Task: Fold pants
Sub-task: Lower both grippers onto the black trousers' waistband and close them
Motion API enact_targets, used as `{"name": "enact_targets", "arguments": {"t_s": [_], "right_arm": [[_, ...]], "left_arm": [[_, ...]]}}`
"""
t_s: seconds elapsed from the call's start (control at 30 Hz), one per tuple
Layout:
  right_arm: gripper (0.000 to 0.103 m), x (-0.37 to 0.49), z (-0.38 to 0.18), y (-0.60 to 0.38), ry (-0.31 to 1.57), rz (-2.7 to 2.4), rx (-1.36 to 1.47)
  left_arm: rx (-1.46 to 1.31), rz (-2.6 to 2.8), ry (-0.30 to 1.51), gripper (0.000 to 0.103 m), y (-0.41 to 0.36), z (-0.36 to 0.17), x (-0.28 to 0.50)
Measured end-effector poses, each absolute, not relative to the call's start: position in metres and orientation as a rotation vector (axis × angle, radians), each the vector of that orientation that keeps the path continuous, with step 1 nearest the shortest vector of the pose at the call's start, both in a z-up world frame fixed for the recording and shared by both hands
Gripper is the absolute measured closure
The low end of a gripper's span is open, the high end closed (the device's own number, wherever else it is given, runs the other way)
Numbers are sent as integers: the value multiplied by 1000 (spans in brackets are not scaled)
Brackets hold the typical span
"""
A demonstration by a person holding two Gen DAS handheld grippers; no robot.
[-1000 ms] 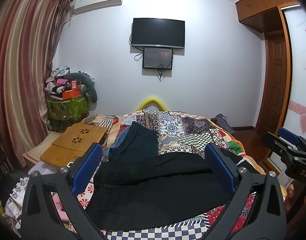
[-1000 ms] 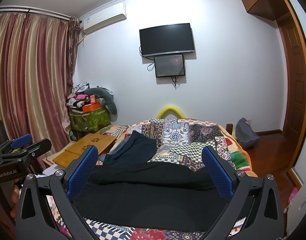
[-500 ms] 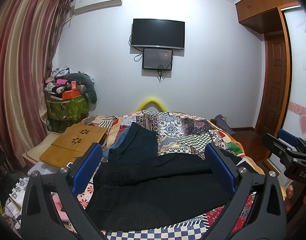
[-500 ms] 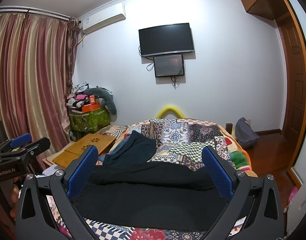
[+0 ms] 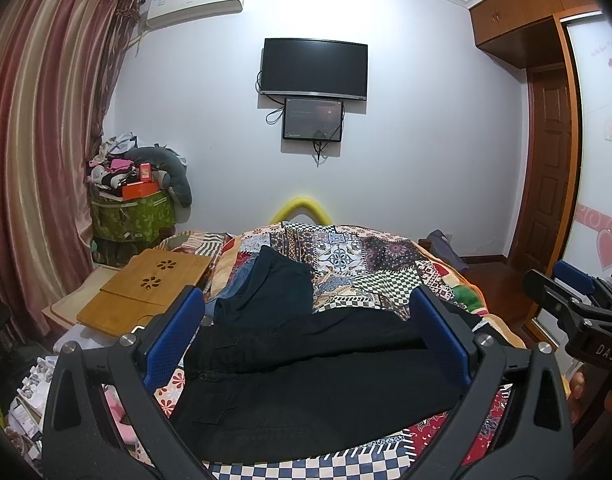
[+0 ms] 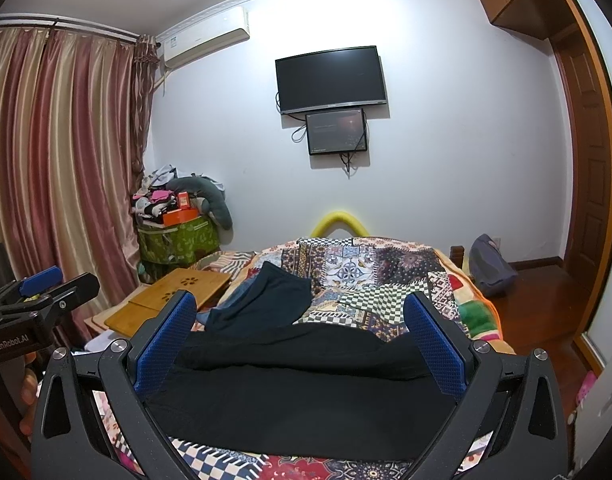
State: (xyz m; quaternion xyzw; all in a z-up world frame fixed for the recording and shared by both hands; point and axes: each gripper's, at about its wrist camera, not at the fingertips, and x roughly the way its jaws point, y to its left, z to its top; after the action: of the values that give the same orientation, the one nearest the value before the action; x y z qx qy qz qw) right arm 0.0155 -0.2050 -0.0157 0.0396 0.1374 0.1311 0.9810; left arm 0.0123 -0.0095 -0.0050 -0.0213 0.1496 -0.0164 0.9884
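Note:
Black pants (image 5: pixel 306 384) lie flat across the near end of the bed, waist to the left, legs to the right; they also show in the right wrist view (image 6: pixel 302 384). My left gripper (image 5: pixel 306 320) is open and empty, held above the pants near their waist side. My right gripper (image 6: pixel 300 320) is open and empty, held above the pants toward the leg side. Each gripper shows at the edge of the other's view: the right one (image 5: pixel 577 312) and the left one (image 6: pixel 38 296).
The bed has a patchwork quilt (image 5: pixel 357 256). A dark blue garment (image 5: pixel 270 292) lies beyond the pants over some jeans. A wooden lap desk (image 5: pixel 146 284) sits at the bed's left. A loaded green bin (image 5: pixel 130 212) and curtains stand left; a door and wardrobe right.

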Motion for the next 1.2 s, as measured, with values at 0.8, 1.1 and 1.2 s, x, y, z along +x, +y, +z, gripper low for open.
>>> {"name": "enact_targets", "arguments": {"t_s": [0.8, 1.1, 1.2], "right_arm": [[0, 39, -19, -204, 292, 234, 38], [0, 107, -43, -193, 351, 233, -54], [0, 136, -58, -191, 395, 234, -84]], "left_arm": [[-23, -18, 317, 0, -4, -14, 35], [-30, 20, 469, 0, 33, -38, 133], [-43, 30, 557, 0, 53, -56, 175]]}}
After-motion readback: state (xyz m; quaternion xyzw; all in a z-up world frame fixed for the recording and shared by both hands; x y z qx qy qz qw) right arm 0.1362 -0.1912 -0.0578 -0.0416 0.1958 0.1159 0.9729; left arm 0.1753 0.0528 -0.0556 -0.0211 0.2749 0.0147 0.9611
